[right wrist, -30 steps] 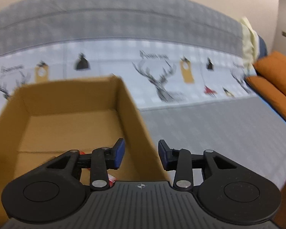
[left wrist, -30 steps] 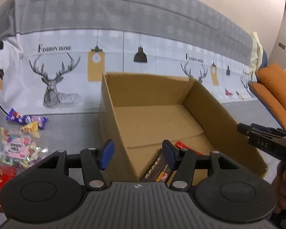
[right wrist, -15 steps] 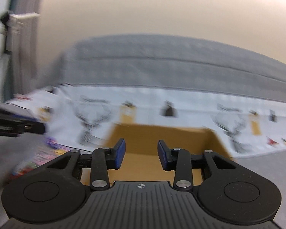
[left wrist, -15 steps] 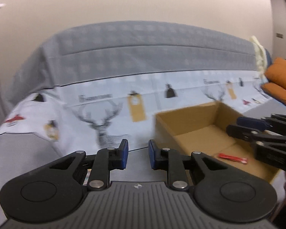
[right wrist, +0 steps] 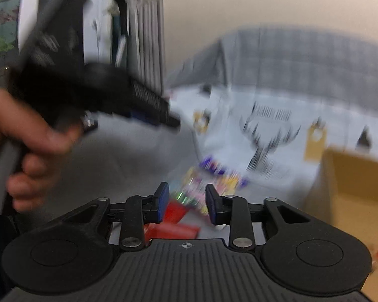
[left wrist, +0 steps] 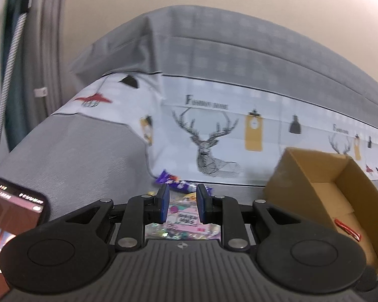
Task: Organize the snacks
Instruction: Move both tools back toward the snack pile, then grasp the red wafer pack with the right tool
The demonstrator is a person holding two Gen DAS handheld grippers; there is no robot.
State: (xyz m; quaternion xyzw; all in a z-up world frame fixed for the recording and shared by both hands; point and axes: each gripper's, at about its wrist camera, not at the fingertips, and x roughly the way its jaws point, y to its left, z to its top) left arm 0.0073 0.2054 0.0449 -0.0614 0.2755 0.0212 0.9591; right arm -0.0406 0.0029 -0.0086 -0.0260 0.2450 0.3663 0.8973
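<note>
My left gripper [left wrist: 181, 203] is open and empty, held above a pink candy bag [left wrist: 186, 222] on the grey sofa seat. A purple snack packet [left wrist: 172, 181] lies just beyond it. The cardboard box [left wrist: 332, 188] stands to the right with a red packet [left wrist: 346, 229] inside. My right gripper [right wrist: 186, 202] is open and empty, over blurred red packets [right wrist: 174, 222] and the colourful snack pile [right wrist: 209, 176]. The box edge [right wrist: 352, 188] shows at right. The left gripper body [right wrist: 93, 95], held by a hand, crosses the right wrist view at upper left.
A phone [left wrist: 10, 229] with a lit screen lies at the lower left on the sofa arm. The sofa back with a deer-print cover [left wrist: 206, 136] rises behind the snacks. A curtain [left wrist: 17, 50] hangs at far left.
Both grippers have swung left from the box to the snack pile. The left jaws narrowed from a wide gap a second ago. The right view is now blurred by motion.
</note>
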